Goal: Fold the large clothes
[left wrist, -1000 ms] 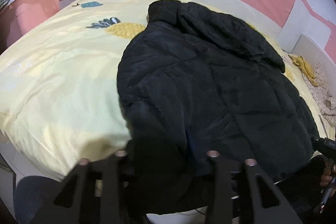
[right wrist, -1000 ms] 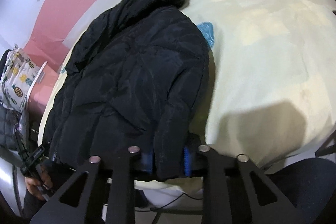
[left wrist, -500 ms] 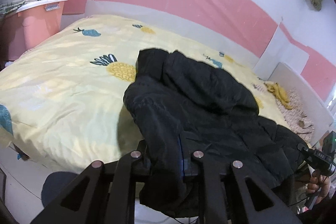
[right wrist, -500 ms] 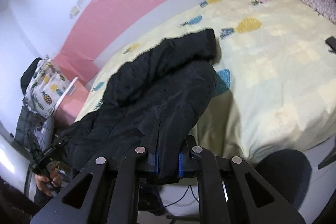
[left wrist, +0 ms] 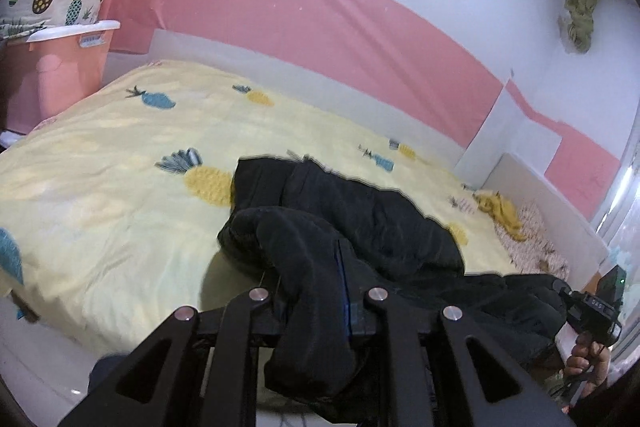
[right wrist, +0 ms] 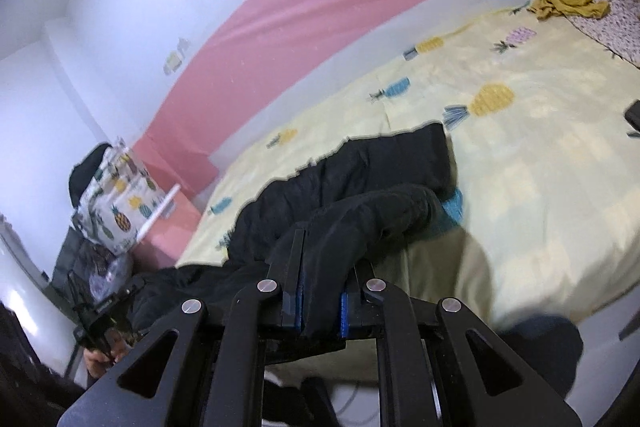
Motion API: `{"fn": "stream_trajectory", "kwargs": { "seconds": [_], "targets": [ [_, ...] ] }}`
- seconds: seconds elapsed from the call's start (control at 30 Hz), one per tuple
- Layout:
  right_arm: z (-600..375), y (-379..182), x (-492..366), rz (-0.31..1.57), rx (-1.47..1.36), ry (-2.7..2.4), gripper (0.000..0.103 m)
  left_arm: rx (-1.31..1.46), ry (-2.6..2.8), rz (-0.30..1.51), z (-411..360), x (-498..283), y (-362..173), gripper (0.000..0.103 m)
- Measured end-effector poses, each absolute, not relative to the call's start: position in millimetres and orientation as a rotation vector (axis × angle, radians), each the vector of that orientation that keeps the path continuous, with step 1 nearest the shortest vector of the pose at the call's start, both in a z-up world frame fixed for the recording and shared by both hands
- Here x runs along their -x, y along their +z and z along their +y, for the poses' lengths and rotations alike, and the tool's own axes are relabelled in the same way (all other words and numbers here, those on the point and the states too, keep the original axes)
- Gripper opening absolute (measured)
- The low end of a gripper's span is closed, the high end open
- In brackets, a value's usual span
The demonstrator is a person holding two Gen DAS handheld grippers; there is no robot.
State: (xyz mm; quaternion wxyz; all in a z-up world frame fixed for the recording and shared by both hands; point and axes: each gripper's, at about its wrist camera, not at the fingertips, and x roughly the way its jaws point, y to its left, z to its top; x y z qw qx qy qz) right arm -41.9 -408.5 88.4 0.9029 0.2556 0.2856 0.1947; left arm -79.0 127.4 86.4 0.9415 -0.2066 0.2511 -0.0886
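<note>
both the left gripper [left wrist: 316, 307] and right gripper [right wrist: 320, 301] are clamped on the black quilted puffer jacket [left wrist: 360, 223], its hem raised at 6 o'clock over the yellow pineapple-print bedspread [left wrist: 100, 195]. slick padding could slip from the jaws, collapsing the fold.

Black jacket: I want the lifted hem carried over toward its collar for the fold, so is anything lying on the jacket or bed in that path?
Nothing visible does. The black jacket has nothing on it; the mustard cloth lies far off.

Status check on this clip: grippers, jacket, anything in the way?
Left gripper and right gripper both shut on the black puffer jacket. Near hem lifted, collar end on the bed. Yellow garment far off, path clear.
</note>
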Motion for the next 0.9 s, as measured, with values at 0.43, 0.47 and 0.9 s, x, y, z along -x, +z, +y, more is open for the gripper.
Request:
{"fn": "stream_trajectory", "kwargs": {
  "seconds": [0.43, 0.47, 0.9],
  "targets": [
    [-391, 126, -104, 0.547, -0.486, 0.404, 0.013, 0.414, -0.175, 0.499, 127, -68, 119, 0.017],
    [-388, 124, -123, 0.566, -0.483, 0.394, 0.013, 0.418, -0.165, 0.515, 127, -84, 117, 0.017],
    [-376, 12, -288, 0.897, -0.499, 0.247, 0.019, 0.415, -0.060, 0.783, 113, -248, 15, 0.024]
  ]
}}
